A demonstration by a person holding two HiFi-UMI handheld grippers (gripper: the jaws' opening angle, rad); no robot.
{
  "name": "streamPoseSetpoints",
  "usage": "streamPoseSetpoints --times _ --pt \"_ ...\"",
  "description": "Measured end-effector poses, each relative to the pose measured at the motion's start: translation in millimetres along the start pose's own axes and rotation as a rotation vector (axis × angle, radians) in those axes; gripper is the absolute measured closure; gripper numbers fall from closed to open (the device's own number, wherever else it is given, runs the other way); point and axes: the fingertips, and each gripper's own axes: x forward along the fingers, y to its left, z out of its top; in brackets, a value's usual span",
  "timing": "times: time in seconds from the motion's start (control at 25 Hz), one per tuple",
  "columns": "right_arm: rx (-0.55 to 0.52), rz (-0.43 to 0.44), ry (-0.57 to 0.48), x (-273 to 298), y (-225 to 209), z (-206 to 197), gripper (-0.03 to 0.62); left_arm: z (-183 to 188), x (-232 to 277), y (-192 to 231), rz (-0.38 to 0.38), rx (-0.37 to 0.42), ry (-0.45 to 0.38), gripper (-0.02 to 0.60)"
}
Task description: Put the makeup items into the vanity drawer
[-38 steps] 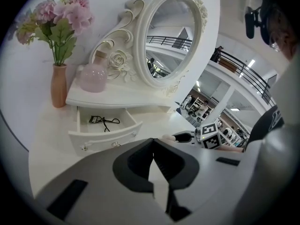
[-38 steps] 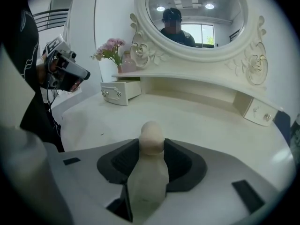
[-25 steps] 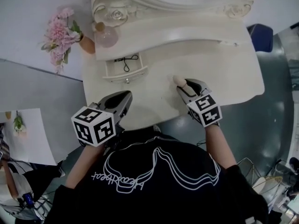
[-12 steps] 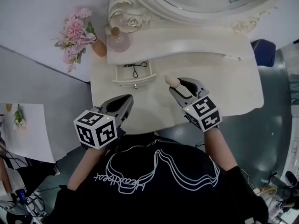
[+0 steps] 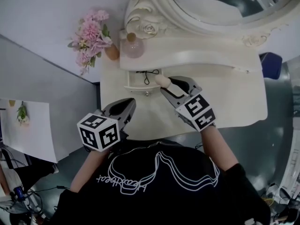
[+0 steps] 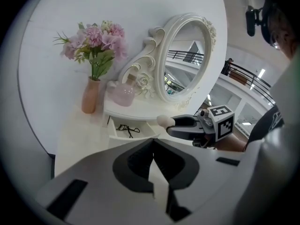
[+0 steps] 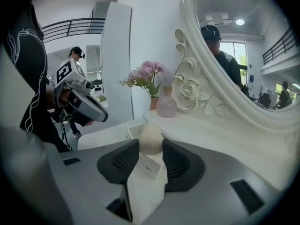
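Observation:
My right gripper (image 5: 165, 84) is shut on a beige makeup sponge (image 5: 161, 80) with a white lower part; the sponge (image 7: 151, 137) sticks out past the pads. It hangs over the right front corner of the open small vanity drawer (image 5: 137, 86). A thin black wire-like item (image 5: 150, 73) lies inside the drawer (image 6: 133, 136). My left gripper (image 5: 124, 108) hovers over the table's near edge, below and left of the drawer, with its jaws together and nothing in them. In the left gripper view the right gripper (image 6: 180, 123) with the sponge (image 6: 163, 121) is just right of the drawer.
A white vanity table (image 5: 225, 97) carries an ornate oval mirror (image 5: 154, 13) on a raised shelf. Pink flowers (image 5: 91, 34) in a tan vase (image 5: 111, 52) and a pink round bottle (image 5: 133, 47) stand at the back left. A blue seat (image 5: 271, 63) is at the right.
My right gripper has carried the sponge left and away from me, from mid-table to the drawer's right front corner. The left gripper has kept its place and stayed shut.

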Motion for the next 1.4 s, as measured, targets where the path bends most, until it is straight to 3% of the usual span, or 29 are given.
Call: streamPoseSetpoints --times 0.56,1.04,1.4 --pt "-0.012 0.087 0.078 60.2 9.6 6.0 0.434 -0.8 -9.8 37.5 0.032 -0.063 -0.014 0.578" --pt "0.006 0.115 0.123 73.9 10.4 0.8 0.434 -3.1 -11.3 49.7 0.035 -0.089 -0.018 0.578" --pt "0.078 0.122 0.078 61.7 10.4 2.1 0.352 -5.5 -12.2 49.3 0.031 -0.092 -0.024 0.578"
